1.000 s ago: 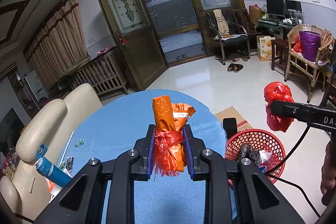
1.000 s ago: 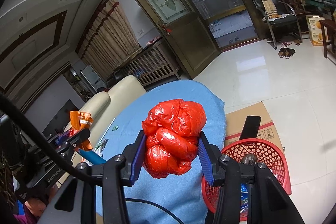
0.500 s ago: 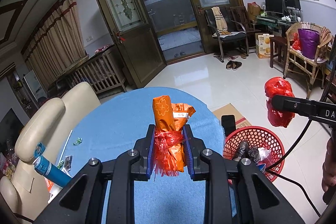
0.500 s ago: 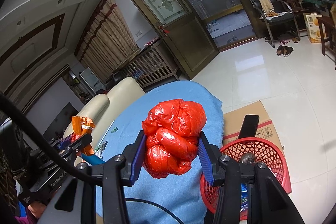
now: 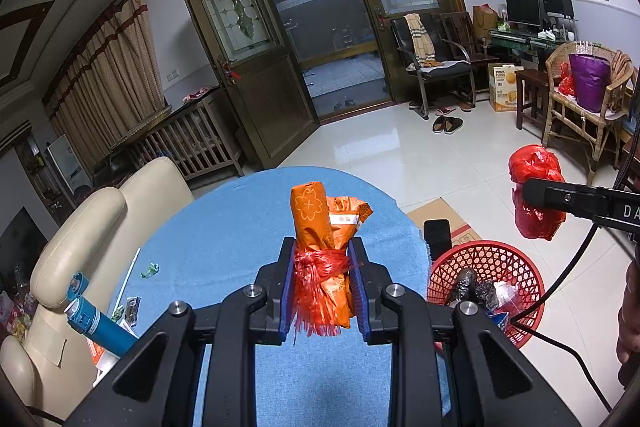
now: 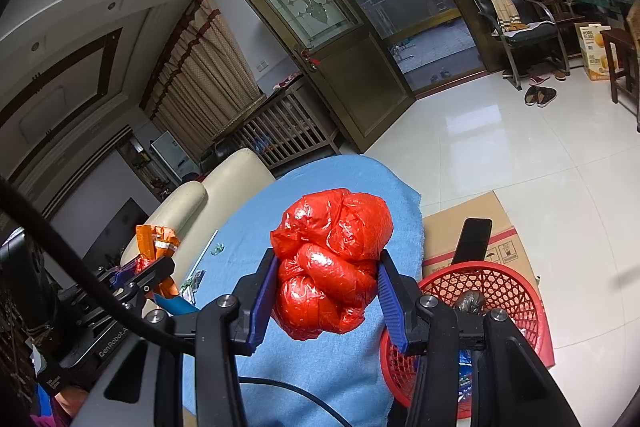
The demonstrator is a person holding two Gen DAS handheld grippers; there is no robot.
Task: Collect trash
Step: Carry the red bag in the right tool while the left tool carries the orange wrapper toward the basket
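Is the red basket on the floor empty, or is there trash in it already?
Not empty. The red basket already holds a few pieces, dark crumpled wrappers and something pale, low in its bottom, well below the rim.

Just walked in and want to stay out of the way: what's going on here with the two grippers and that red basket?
A person is clearing trash with a handheld gripper in each hand. The left gripper is shut on an orange wrapper bundle tied with red plastic, above the blue tablecloth. The right gripper is shut on a balled-up red plastic bag. The red basket on the floor beside the table already holds some trash. Neither piece has been dropped in yet.
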